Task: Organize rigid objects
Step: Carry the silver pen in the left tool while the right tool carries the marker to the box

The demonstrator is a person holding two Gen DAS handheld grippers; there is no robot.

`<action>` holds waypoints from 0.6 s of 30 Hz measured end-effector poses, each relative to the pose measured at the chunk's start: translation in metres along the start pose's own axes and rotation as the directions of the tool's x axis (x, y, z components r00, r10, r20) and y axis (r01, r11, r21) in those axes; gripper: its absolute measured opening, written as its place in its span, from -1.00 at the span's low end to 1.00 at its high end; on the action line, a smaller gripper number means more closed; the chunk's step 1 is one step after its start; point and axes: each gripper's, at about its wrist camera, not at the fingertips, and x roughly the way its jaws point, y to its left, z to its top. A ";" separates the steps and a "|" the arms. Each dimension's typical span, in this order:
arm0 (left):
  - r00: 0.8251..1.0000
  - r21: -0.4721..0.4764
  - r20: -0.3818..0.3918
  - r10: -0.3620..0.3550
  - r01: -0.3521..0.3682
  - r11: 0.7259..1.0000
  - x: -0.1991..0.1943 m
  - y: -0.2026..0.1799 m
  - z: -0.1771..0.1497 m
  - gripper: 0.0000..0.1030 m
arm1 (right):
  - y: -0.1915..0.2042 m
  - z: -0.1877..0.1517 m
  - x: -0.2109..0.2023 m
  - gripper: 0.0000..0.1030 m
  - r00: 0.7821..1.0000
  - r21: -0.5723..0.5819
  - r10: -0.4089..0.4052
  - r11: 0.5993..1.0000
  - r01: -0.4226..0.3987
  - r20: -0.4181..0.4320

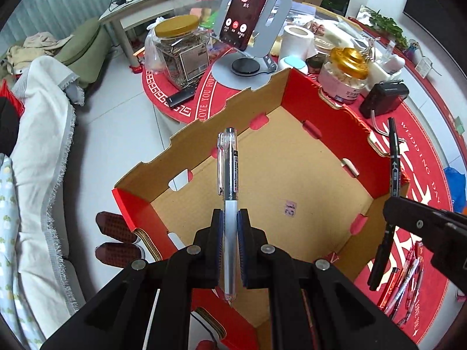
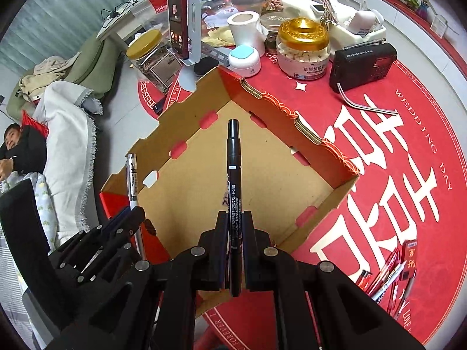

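Observation:
My left gripper (image 1: 230, 218) is shut on a clear gel pen (image 1: 228, 169) and holds it above the open cardboard box (image 1: 329, 134), pen pointing forward. My right gripper (image 2: 235, 218) is shut on a black marker (image 2: 233, 160), also above the box (image 2: 321, 192). The box inside looks empty apart from a small sticker (image 1: 290, 207). The left gripper with its pen (image 2: 132, 178) shows at the left of the right wrist view; the right gripper with the marker (image 1: 394, 160) shows at the right of the left wrist view. Several loose pens (image 2: 388, 280) lie on the red tablecloth at the right.
Behind the box stand a phone on a grey stand (image 1: 248, 8), a gold-lidded jar of seeds (image 1: 181, 52), a gold-lidded jar of white candy (image 2: 303, 49), a paper roll (image 2: 243, 26) and a black radio (image 2: 362, 64). A person (image 2: 17, 148) lies on bedding at the left.

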 end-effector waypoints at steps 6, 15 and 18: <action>1.000 -0.013 -0.029 0.004 -0.004 1.000 0.012 0.001 0.001 -0.80 | 0.001 0.003 0.009 -0.81 1.000 -0.003 -0.014 1.000 0.014 -0.019; 0.999 -0.006 -0.053 0.001 -0.002 1.000 0.025 -0.001 0.002 -0.80 | 0.000 0.007 0.022 -0.81 0.999 -0.010 -0.032 0.999 0.032 -0.036; 0.998 -0.006 -0.063 0.002 -0.002 1.000 0.028 -0.002 0.001 -0.80 | -0.001 0.007 0.027 -0.81 0.998 -0.009 -0.036 0.999 0.036 -0.043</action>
